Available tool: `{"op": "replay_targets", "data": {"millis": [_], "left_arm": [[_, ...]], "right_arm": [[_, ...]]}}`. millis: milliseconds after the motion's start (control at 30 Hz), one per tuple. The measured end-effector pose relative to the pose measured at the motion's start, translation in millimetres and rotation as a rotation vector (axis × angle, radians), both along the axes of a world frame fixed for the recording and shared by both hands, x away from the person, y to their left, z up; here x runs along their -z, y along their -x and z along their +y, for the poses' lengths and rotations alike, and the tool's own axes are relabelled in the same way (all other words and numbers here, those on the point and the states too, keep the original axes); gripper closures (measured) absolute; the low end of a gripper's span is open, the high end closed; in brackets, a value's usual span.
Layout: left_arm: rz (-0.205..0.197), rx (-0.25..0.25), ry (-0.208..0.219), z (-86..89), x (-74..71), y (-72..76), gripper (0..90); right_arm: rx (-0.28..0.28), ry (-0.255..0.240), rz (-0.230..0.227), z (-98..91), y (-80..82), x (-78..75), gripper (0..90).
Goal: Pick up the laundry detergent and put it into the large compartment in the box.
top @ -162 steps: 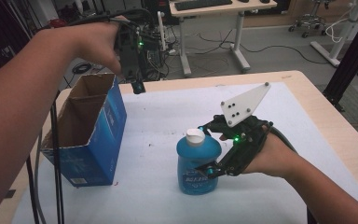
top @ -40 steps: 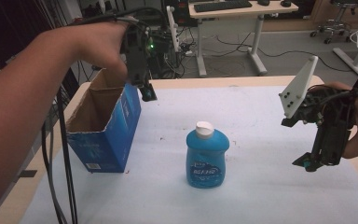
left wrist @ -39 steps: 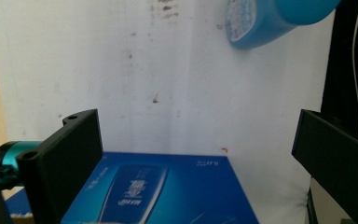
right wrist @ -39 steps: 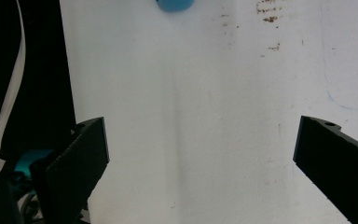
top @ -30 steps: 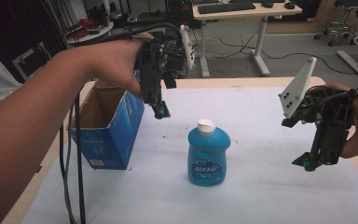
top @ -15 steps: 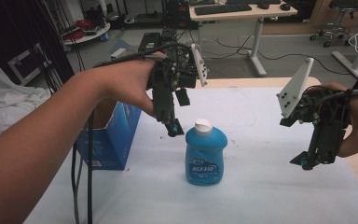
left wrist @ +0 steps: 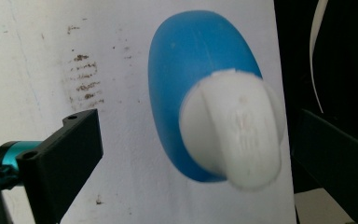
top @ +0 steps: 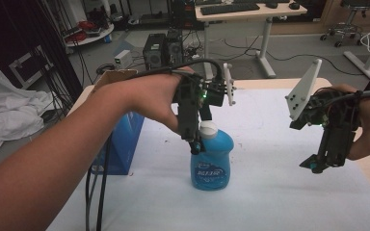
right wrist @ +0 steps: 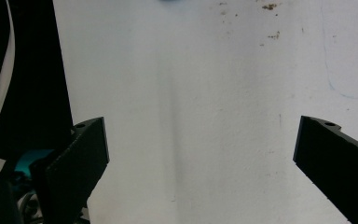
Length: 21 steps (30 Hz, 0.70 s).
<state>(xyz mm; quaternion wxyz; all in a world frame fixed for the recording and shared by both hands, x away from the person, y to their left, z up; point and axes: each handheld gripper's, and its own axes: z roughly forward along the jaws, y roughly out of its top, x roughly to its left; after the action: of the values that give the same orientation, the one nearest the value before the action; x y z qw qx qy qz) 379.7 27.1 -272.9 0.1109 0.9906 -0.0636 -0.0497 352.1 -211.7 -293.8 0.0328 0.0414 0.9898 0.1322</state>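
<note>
From the high view, we see the blue bottle (top: pixel 212 161) standing upright on the white counter (top: pixel 270 192), near the middle, its white cap (top: pixel 208 128) on top. Our left tool (top: pixel 196 144) hangs point-down at the bottle's 10 o'clock, its tip level with the shoulder of the bottle and just beside the cap. At the bottle's 9 o'clock stands a blue cardboard box (top: pixel 125 139), partly behind our left forearm. Our right tool (top: pixel 318 163) sits well apart from the bottle, at its 3 o'clock, above the bare counter near the right edge.

In the left gripper view, we look straight down on the bottle. Its white cap (left wrist: pixel 235 135) lies between the two black jaws, which stand wide apart: one at 8 o'clock of the cap, the other at 4 o'clock. Neither jaw touches the bottle (left wrist: pixel 186 70), so our left tool (left wrist: pixel 200 154) is spread and holds nothing.

In the right gripper view, our right tool (right wrist: pixel 200 154) also has its jaws spread wide, with plain white counter (right wrist: pixel 191 93) between them. A sliver of blue shows at the top edge, near 12 o'clock.
</note>
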Motion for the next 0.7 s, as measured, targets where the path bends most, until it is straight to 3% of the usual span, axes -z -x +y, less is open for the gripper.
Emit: {"op": "replay_targets", "data": {"millis": [267,700], "left_arm": [[-0.012,0.017,-0.037,-17.0,8.8,4.8,1.7],[-0.024,0.006,-0.121,-28.9,24.1,6.7,1.7]], "right_arm": [[0.008,0.007,0.000,-8.3,-0.6,2.2,2.3],[0.028,0.002,-0.003,-17.2,0.3,2.3,2.3]]}}
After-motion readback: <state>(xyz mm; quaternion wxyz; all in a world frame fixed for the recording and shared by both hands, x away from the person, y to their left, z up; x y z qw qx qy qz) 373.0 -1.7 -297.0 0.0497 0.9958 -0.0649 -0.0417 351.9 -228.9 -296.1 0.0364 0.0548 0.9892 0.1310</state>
